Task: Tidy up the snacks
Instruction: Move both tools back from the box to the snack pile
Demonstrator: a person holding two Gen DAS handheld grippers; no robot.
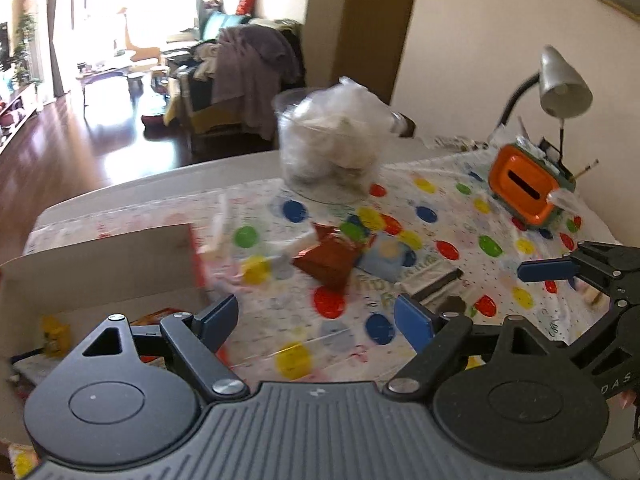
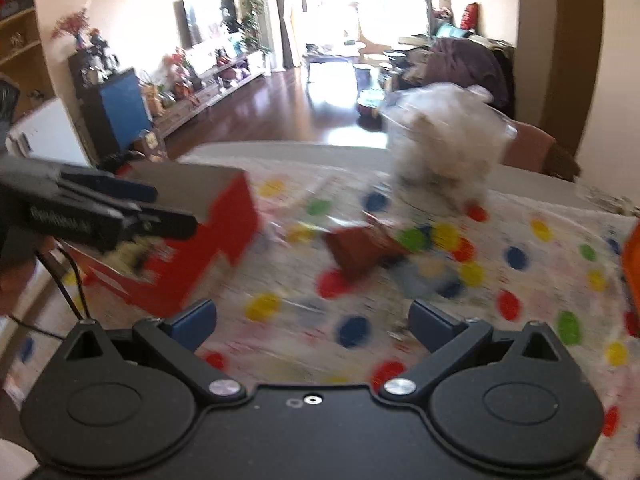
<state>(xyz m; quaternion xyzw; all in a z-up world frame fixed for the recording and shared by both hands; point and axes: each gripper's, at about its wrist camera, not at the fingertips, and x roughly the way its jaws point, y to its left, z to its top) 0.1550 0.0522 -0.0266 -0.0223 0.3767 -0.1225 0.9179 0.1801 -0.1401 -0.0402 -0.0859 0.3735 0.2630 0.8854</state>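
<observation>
- Hovering over the spotted tablecloth [image 1: 452, 196], the left gripper [image 1: 316, 318] has its jaws spread, nothing between them.
- Likewise the right gripper [image 2: 314, 320] gapes wide and empty.
- Just beside the left gripper sits a cardboard box [image 1: 100, 264], red outside, with snacks inside.
- Mid-table lies a red-brown snack packet [image 1: 328, 260], a pale blue packet [image 1: 386, 258] touching it.
- Farther back stand a clear tub [image 1: 328, 148], an orange case [image 1: 524, 186] and a lamp [image 1: 564, 84].

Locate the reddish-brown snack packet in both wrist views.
Left wrist: reddish-brown snack packet lies mid-frame on the dotted tablecloth, right of the cardboard box.
Right wrist: packet sits centre, blurred, right of the red box.
Shared landmark: clear tub behind it.
</observation>
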